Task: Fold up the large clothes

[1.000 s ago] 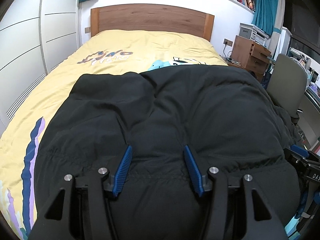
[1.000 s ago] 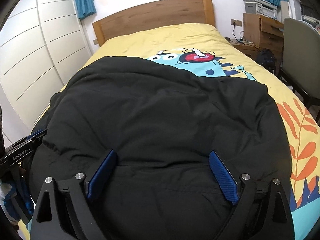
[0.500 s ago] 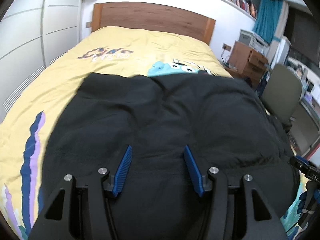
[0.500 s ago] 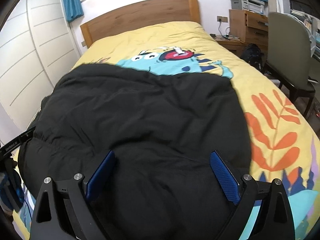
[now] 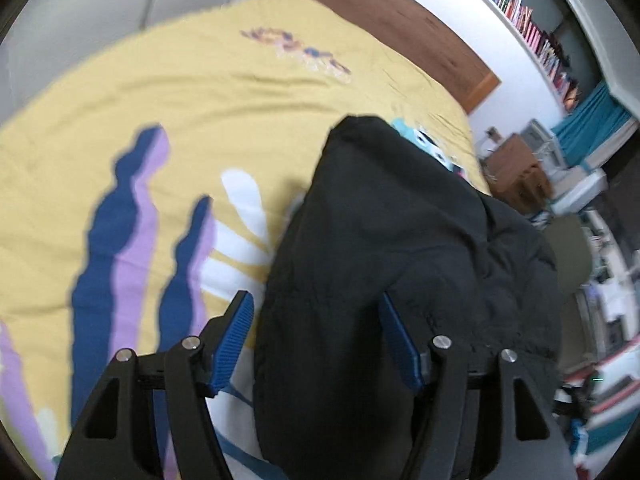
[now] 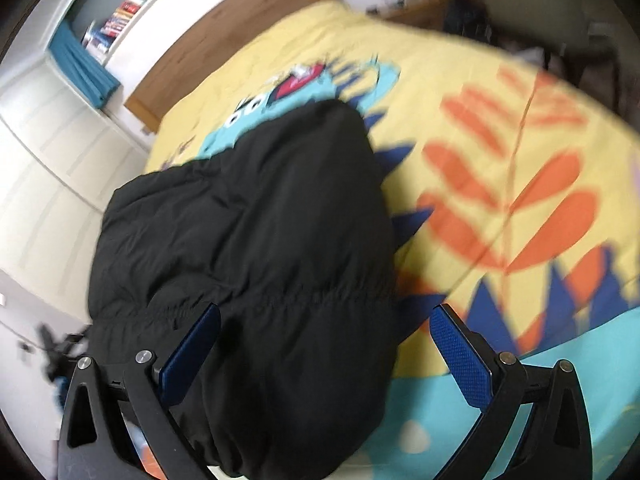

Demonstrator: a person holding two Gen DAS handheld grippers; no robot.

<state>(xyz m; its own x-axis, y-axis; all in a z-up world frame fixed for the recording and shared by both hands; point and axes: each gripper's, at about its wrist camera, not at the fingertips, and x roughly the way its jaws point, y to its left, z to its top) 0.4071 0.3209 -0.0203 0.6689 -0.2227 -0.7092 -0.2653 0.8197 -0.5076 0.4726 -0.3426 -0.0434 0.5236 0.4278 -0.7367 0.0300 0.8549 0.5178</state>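
Two grippers hang over a black padded jacket (image 5: 400, 248) that lies bunched on a bed, on a yellow duvet cover (image 5: 160, 92) printed with cartoon shapes. Both views are tilted and smeared with blur.

In the left wrist view, the left gripper (image 5: 316, 322) has its jaws partly apart and opening. The jacket's near-left edge sits in the gap between the blue pads (image 5: 236, 336); the left pad is over bare duvet, clear of the cloth, and the right pad lies against or just over the black fabric, though I cannot tell whether it touches. Nothing is pinched. Navy and lilac print (image 5: 120, 240) runs along the cover to the left of the jacket. Beyond it stand a wooden headboard (image 5: 400, 28) and a shelf of books (image 5: 528, 28), with a teal curtain (image 5: 592, 128) at right.

In the right wrist view, the right gripper (image 6: 326, 328) stands very wide and is opening further. The jacket's gathered hem (image 6: 312, 300) fills the left part of the gap; the left pad is over the cloth, and the right pad is over turquoise and yellow duvet, apart from the jacket. It grips nothing. Orange leaf print (image 6: 520, 200) and a cartoon monster face (image 6: 296, 84) show on the cover to the right of and beyond the jacket.
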